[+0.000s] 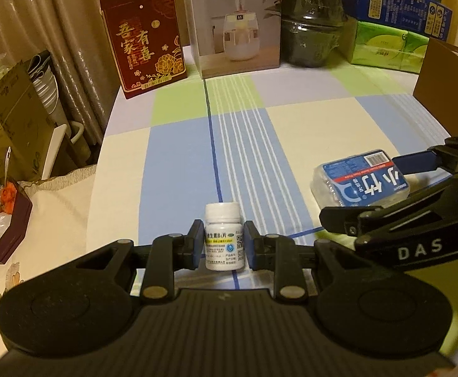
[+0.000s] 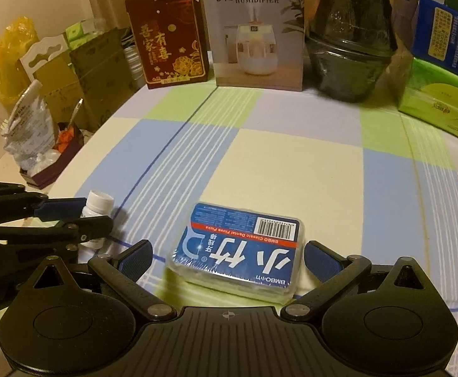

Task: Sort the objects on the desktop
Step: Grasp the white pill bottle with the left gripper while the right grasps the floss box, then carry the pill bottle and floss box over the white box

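Observation:
A small white pill bottle (image 1: 224, 241) stands upright on the checked tablecloth, and my left gripper (image 1: 224, 245) is shut on it, both blue pads pressed to its sides. The bottle (image 2: 98, 207) and the left gripper (image 2: 81, 216) also show at the left of the right wrist view. A flat blue and clear dental floss box (image 2: 236, 249) lies on the cloth. My right gripper (image 2: 229, 259) is open around it, a pad on each side with a gap to the box. The left wrist view shows the floss box (image 1: 362, 179) and the right gripper (image 1: 373, 188) at the right.
Along the table's far edge stand a dark red gift box (image 1: 144, 36), a white humidifier box (image 1: 235, 22), a dark wrapped pot (image 1: 313, 31) and green and blue tissue packs (image 1: 392, 44). A brown box (image 1: 449, 75) is at right. Cartons and a red tray (image 1: 5, 232) crowd the left.

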The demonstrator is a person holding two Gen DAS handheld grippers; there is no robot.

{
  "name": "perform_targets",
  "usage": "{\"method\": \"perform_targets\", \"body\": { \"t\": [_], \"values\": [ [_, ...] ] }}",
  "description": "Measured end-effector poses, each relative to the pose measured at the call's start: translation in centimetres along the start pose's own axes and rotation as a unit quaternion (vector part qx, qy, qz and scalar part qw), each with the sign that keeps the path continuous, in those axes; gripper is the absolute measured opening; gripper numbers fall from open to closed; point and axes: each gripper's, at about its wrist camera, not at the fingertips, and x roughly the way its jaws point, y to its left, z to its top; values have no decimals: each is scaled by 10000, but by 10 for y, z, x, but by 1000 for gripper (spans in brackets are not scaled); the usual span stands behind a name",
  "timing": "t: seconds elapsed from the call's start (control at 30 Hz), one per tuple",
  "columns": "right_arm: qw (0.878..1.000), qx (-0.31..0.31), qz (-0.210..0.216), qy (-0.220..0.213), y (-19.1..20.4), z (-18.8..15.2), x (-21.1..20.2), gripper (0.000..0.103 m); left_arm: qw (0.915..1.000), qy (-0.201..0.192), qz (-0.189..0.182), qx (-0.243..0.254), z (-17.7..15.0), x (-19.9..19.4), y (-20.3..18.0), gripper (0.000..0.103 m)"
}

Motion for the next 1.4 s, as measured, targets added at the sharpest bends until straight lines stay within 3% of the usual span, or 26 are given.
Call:
{"method": "perform_targets", "body": {
  "t": [0.07,0.17,0.33,0.5,0.9,1.4],
  "values": [
    [10000,-36,-74,19,0,-1,3,90,10000,4,-19,-19,0,1,1,23],
    [10000,-75,-29,-17,-3,-2,2,89,10000,3,-30,-11,1,3,0,23],
    [10000,-51,-37,-8,-7,-4,-1,88,10000,31,-61,16,4,5,-2,23],
    [10000,30,-75,12,-13,-6,-6,88,9994,322,-122,-70,5,14,-1,24],
    [9998,107,-150,101,-22,-16,-19,88,9989,386,-234,134,2,12,-12,23],
    [9993,283,-127,190,-25,-40,-51,88,9971,501,-525,211,-13,-19,-38,23]
  ]
}}
